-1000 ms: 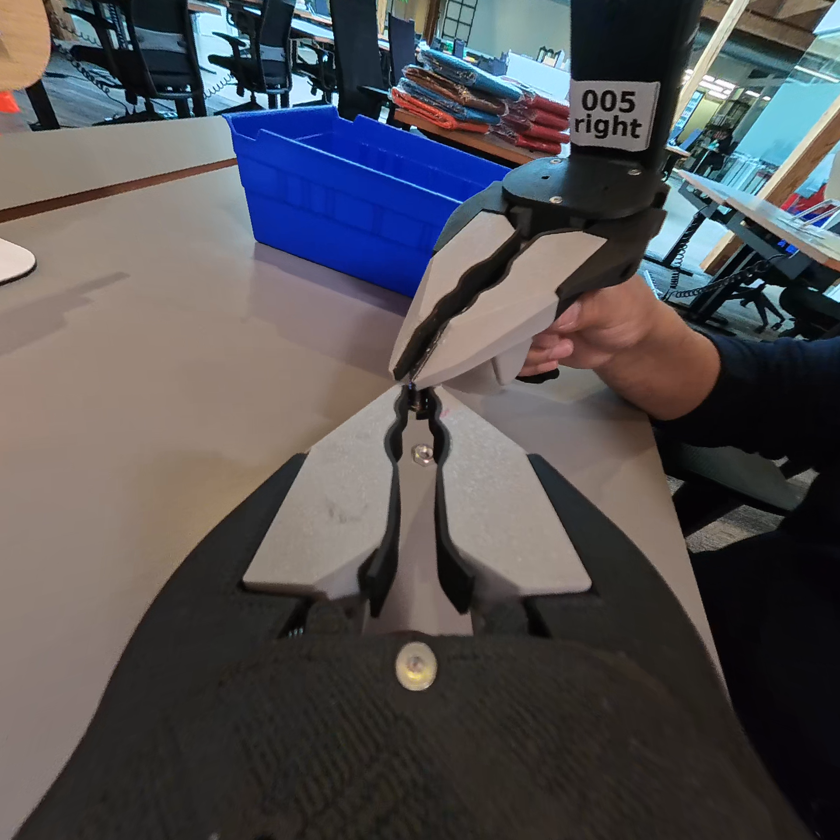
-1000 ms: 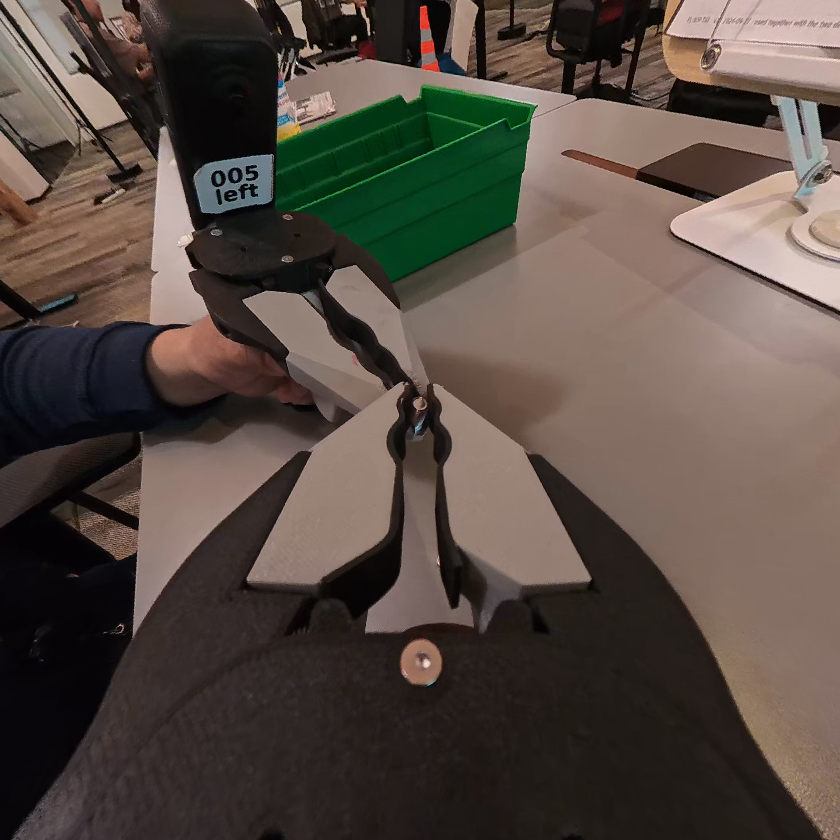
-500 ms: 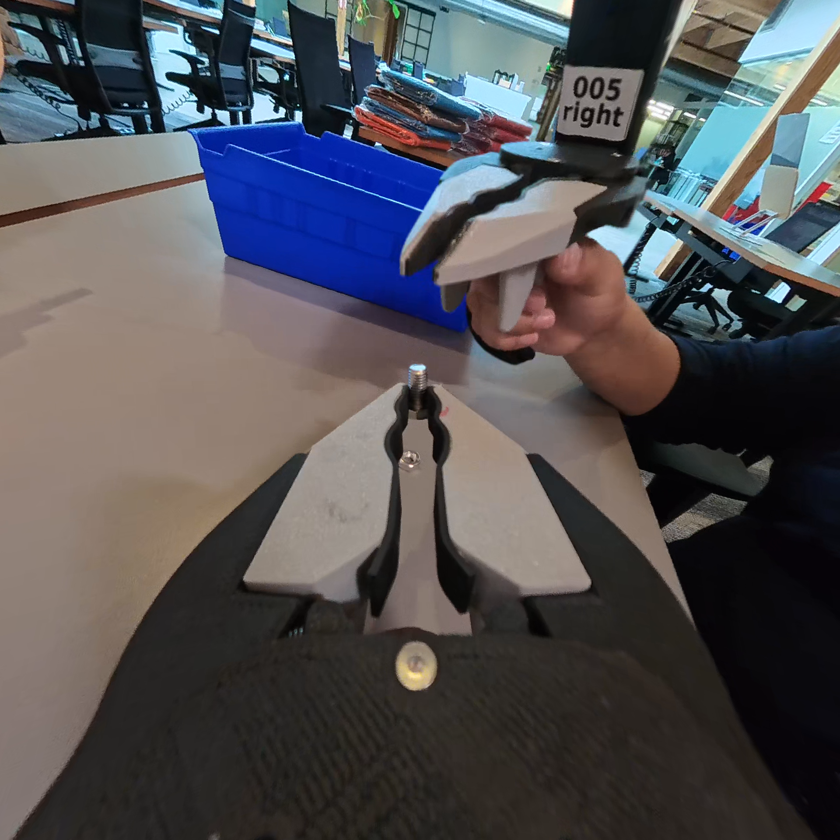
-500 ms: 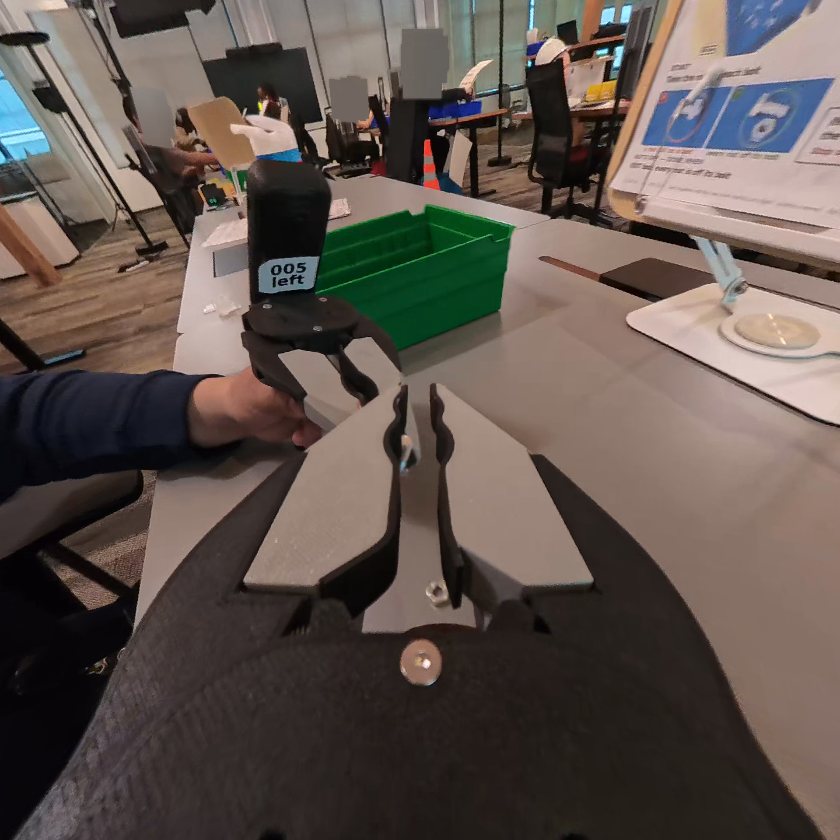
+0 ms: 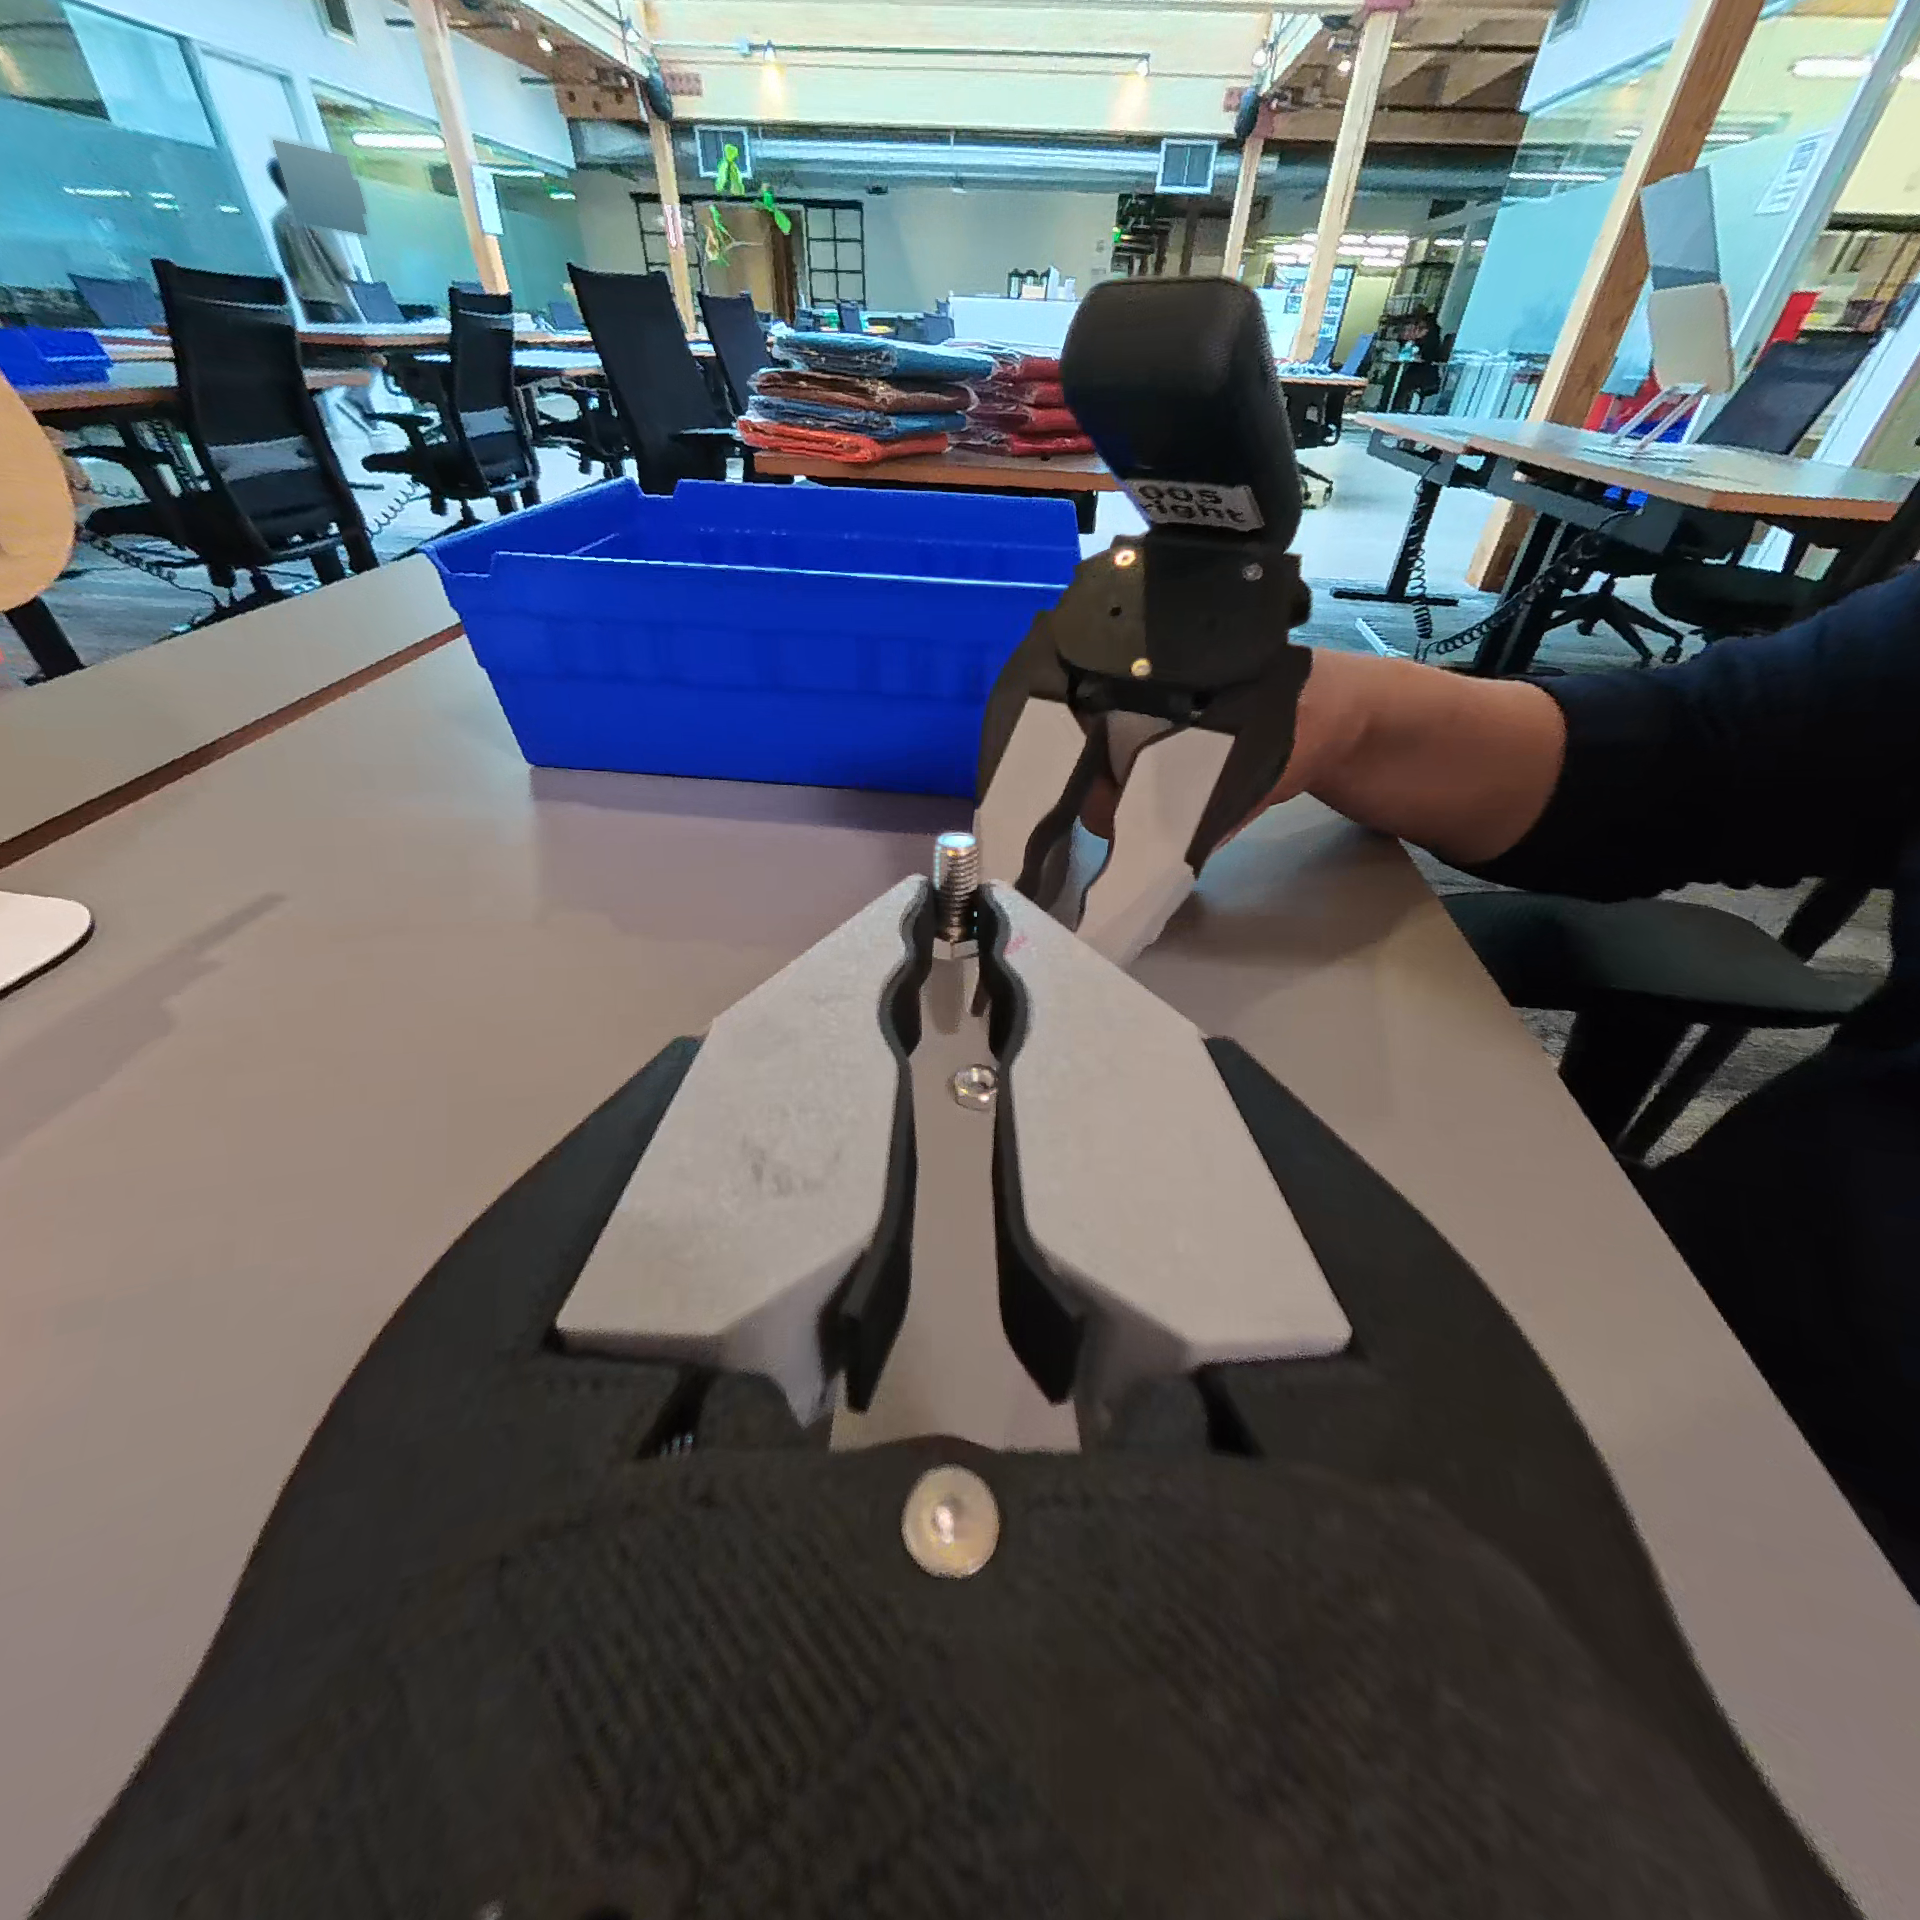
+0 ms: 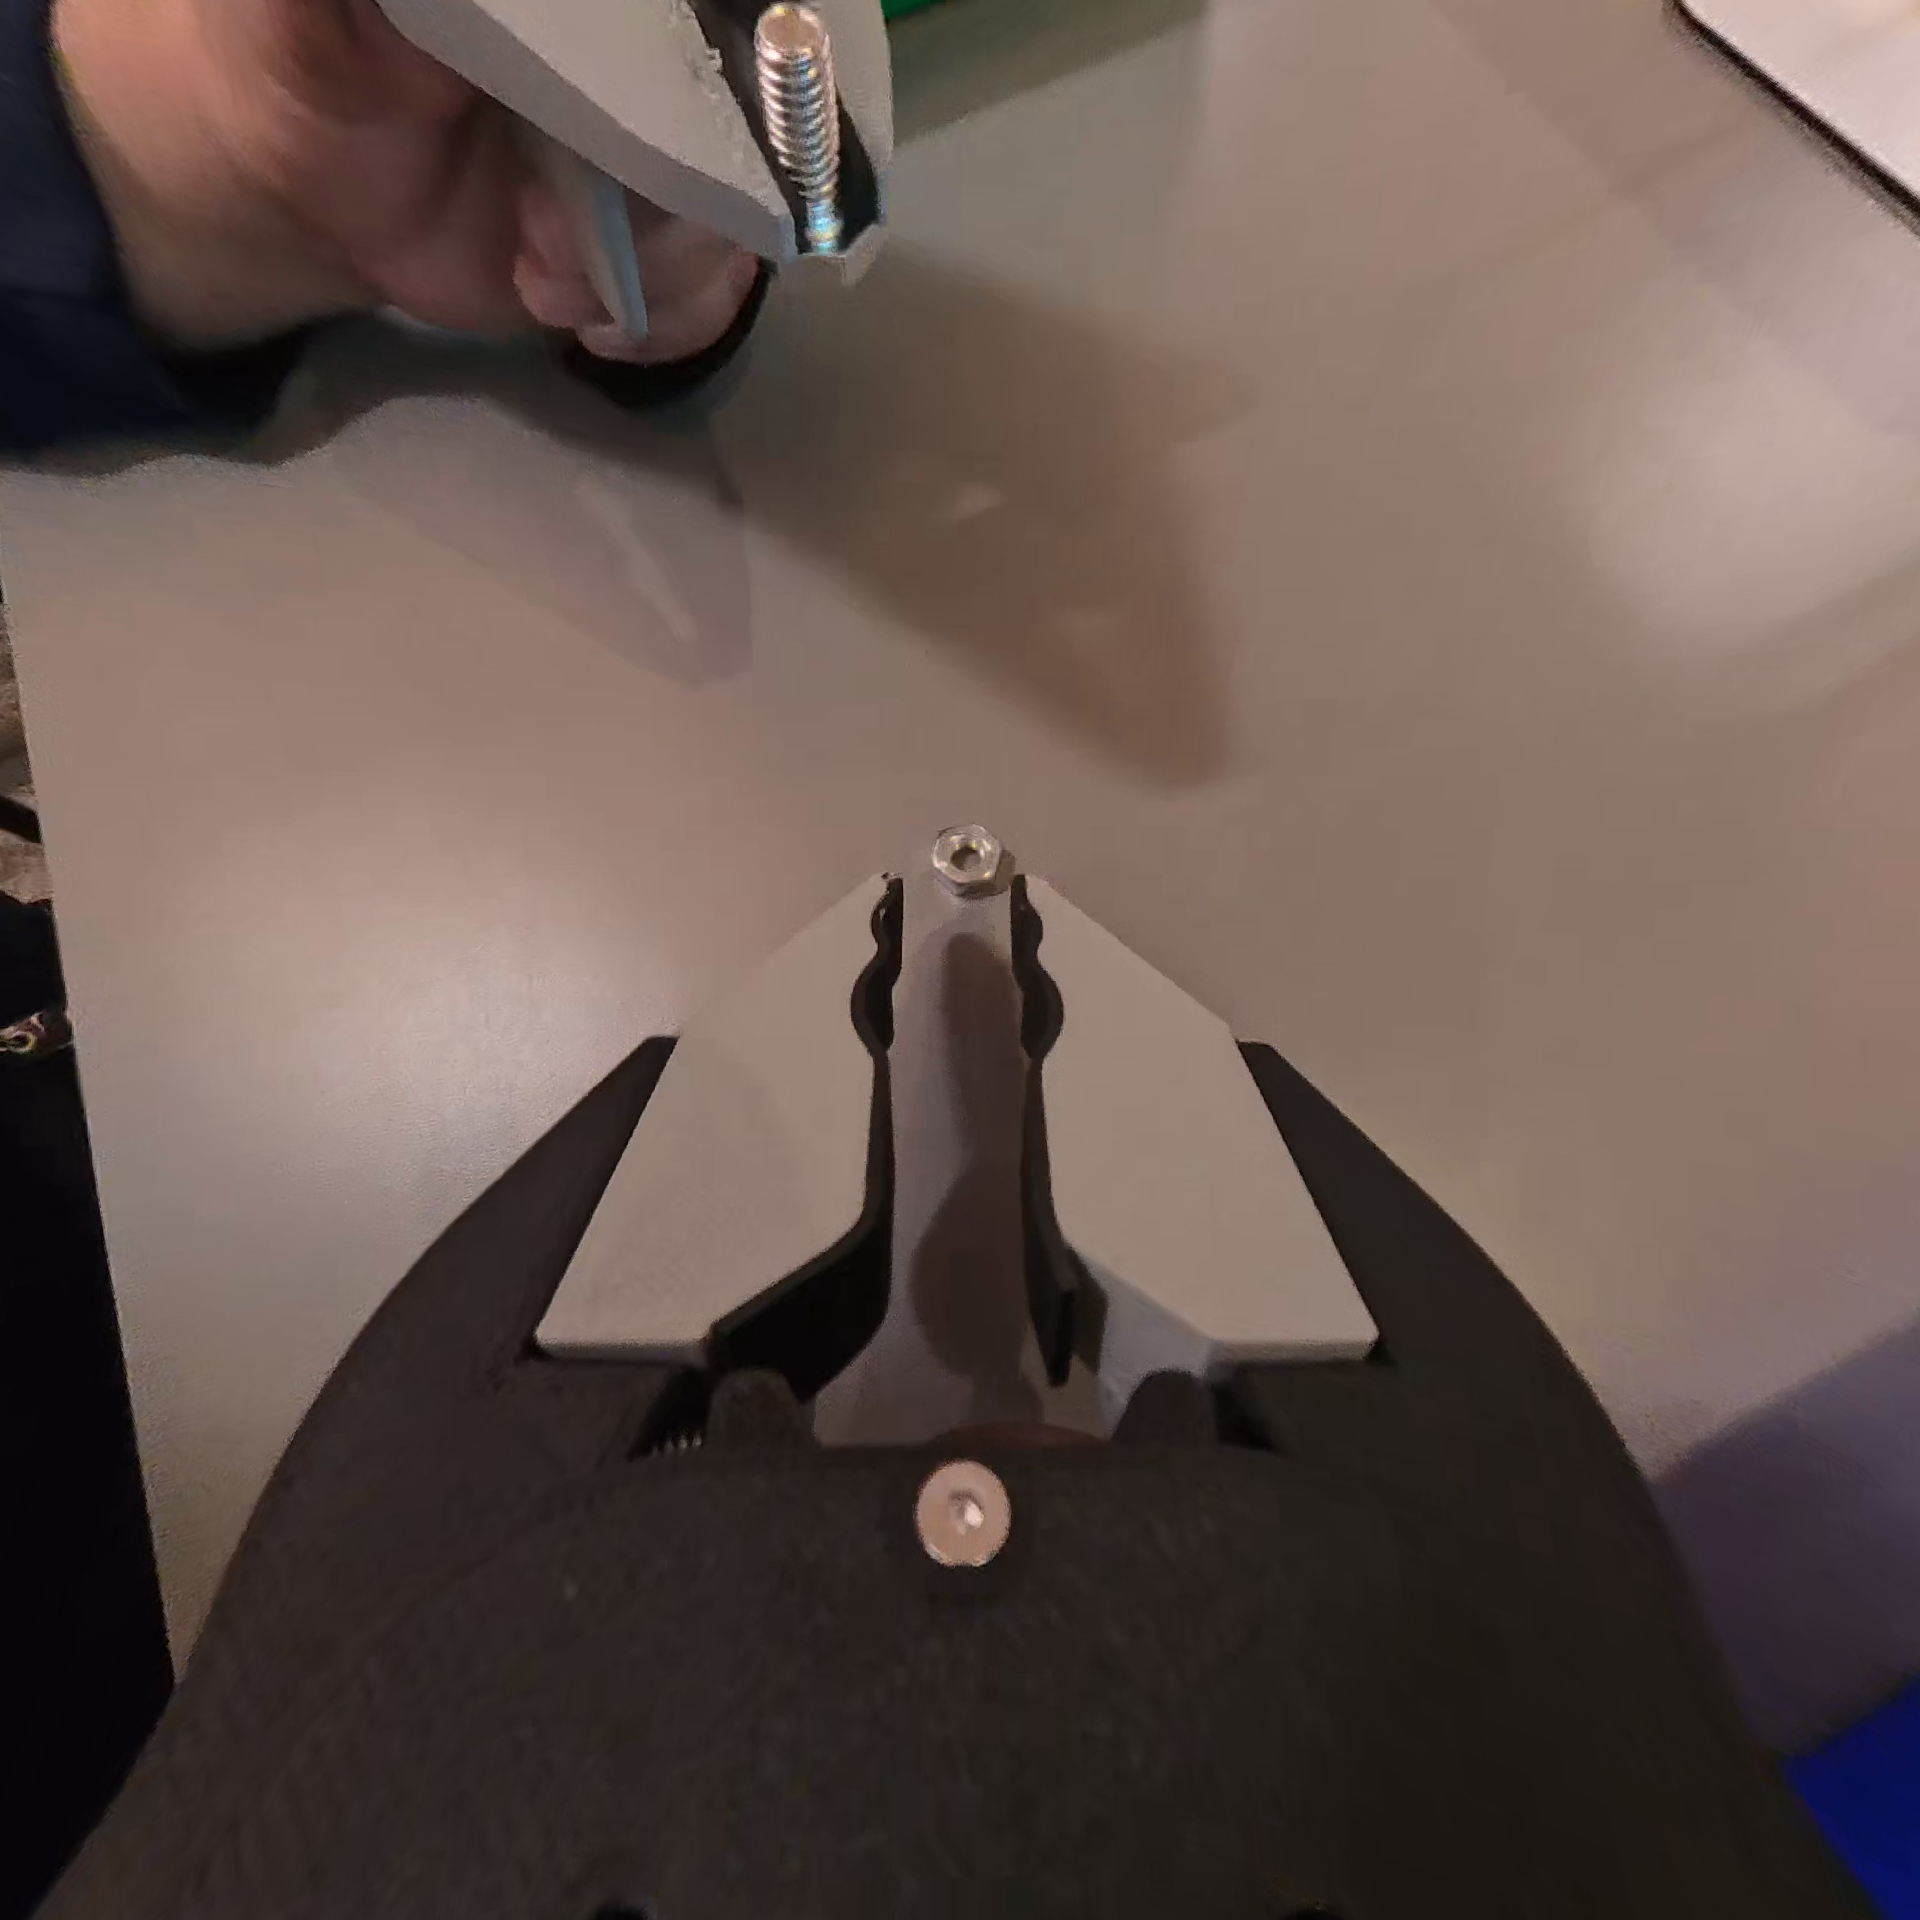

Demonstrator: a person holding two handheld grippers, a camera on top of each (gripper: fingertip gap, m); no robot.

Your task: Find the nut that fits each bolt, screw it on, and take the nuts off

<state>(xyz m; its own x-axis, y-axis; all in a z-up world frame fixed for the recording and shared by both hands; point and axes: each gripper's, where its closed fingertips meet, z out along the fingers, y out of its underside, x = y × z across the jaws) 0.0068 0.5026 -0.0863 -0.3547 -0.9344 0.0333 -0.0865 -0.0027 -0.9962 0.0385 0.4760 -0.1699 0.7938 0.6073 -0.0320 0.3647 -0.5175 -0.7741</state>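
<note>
Fingers [image 5: 831,1039] of the left gripper [image 5: 953,914] are clamped on a threaded bolt [image 5: 954,873], which stands upright with its threaded end poking above the tips. Over on the right gripper [image 6: 956,902], the fingers sit narrowly parted around nothing, tips angled down at the grey bench [image 6: 1351,831]. One small hex nut [image 6: 966,858] lies flat on the bench right at those tips. Behind, a blue bin [image 5: 758,665] sits on the bench.
</note>
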